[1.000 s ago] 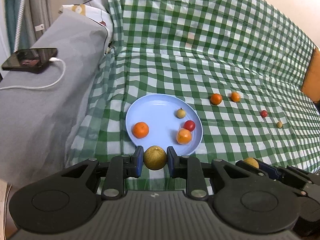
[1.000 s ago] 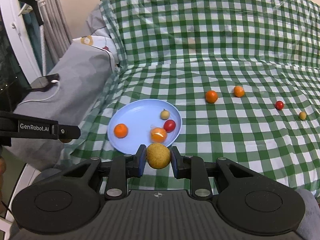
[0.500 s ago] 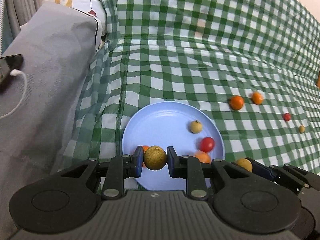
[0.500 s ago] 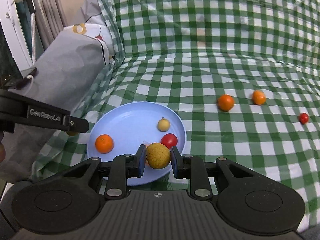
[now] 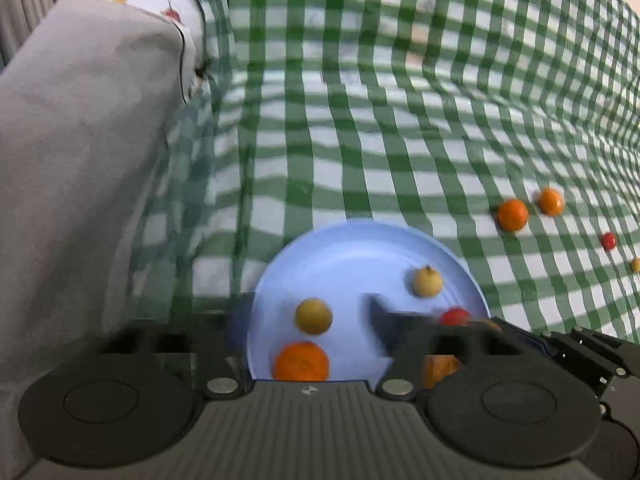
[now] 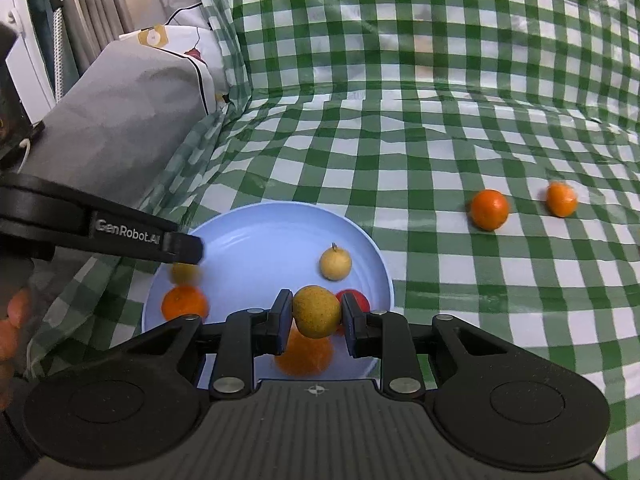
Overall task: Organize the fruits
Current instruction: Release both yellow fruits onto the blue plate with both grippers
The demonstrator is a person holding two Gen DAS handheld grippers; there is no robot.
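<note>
— What is seen around the blue plate (image 6: 360, 240)?

— A green-checked cloth (image 6: 440, 140) is spread beneath it; a grey cushion (image 6: 132, 120) lies at left. Two oranges (image 6: 489, 209) are left far right, well apart from the plate.

— And the grippers?

— Both are angled down over the plate. The left gripper (image 5: 308, 316), marked "GenRobot.AI", has just been opening; a yellow-brown fruit (image 5: 313, 315) is seen loose between its spread jaws. The right gripper (image 6: 316, 316) is clenched on a yellow pear-like fruit (image 6: 316, 311), blocking an orange fruit (image 6: 304, 354) below.
</note>
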